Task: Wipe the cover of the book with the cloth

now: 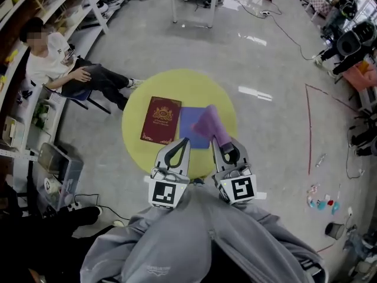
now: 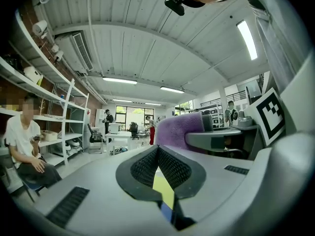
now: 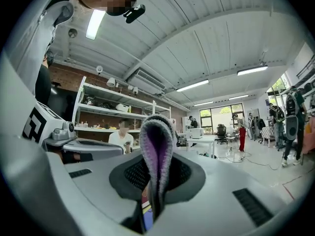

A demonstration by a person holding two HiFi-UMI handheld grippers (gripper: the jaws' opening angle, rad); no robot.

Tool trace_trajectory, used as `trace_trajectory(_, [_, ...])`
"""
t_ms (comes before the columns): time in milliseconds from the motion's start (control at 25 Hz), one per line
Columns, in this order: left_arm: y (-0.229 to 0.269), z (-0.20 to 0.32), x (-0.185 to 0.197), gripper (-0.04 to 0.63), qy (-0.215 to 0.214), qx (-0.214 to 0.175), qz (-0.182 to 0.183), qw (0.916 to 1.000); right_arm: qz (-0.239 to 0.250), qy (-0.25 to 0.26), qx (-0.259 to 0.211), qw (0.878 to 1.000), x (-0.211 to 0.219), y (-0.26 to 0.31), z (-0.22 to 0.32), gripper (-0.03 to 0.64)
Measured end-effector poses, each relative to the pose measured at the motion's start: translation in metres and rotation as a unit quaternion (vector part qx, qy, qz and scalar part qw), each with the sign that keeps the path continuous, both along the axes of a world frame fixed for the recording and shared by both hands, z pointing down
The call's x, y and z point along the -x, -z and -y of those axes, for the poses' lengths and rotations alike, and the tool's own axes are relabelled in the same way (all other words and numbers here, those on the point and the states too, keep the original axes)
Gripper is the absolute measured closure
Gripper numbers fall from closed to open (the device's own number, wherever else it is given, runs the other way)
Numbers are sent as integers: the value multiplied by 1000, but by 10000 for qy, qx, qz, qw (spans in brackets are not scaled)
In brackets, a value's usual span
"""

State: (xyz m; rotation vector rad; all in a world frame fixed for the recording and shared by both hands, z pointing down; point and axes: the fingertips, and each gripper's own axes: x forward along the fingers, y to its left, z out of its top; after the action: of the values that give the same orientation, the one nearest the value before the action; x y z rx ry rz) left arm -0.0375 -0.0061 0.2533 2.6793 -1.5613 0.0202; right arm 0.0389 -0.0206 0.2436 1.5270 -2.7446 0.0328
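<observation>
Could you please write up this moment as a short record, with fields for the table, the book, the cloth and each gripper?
table: round, yellow
book: red with a gold emblem, closed, flat on the table's left part
blue sheet: flat beside the book, on its right
cloth: purple, over the blue sheet, not on the book
right gripper: jaws closed on the cloth
left gripper: jaws together, nothing held, near the book's lower right corner
wiping: cover not yet touched

A round yellow table (image 1: pixel 177 84) bears a maroon book (image 1: pixel 161 119) beside a blue mat (image 1: pixel 188 121).
</observation>
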Motion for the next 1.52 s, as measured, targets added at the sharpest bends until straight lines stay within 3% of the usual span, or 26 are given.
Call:
trace_trajectory(400, [-11,65,-20,578,410,81,93,9991,52,446,82,9990,-19,-11,72,557])
trace_trajectory(960, [-41,77,-7,578,428,471,84,9979,4,497,298,9983,-15,-37,91,557])
trace_trajectory(1200, [-62,89,8,578,339,742,157,9965,-156,549,663,9962,0,-61,105,558])
trace_trajectory(1520, [-140,111,25,578,194,1277,379,9909,-152,1014,1283,9864,36,-131,144,557])
